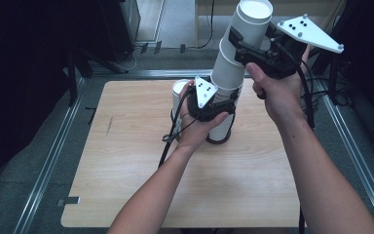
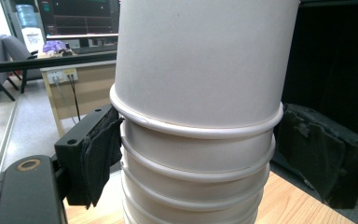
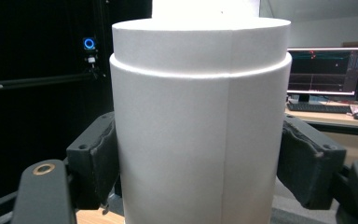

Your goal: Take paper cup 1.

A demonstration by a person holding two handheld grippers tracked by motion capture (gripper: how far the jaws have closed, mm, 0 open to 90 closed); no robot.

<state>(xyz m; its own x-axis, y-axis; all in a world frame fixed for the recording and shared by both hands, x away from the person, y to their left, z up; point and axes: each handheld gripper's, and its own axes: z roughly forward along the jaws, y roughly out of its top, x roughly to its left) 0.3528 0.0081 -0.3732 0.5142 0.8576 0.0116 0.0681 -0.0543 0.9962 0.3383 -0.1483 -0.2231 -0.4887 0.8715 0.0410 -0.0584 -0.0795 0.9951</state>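
Here's the picture: a tall stack of white paper cups (image 1: 224,105) stands inverted at the far middle of the wooden table (image 1: 141,175), rolled rims downward, long axis upright and leaning a touch to the right toward the top. The left gripper (image 1: 209,108) is low on the stack, jaws either side of the nested rims; in the left gripper view its pads (image 2: 100,156) sit against the lower cups (image 2: 193,186), pinning them in place. Up high, the right gripper (image 1: 246,46) comes in from the right and is clamped on the top cup (image 1: 246,34); the right gripper view shows both pads (image 3: 98,156) pressed into its wall (image 3: 198,140), with its flat base upward. So the whole move turns on that axis: the top cup lies straight above the held stack, and the right hand is the one on it. I'd judge a pull along the lean, upward, separates it; any sideways drag risks tipping the stack.
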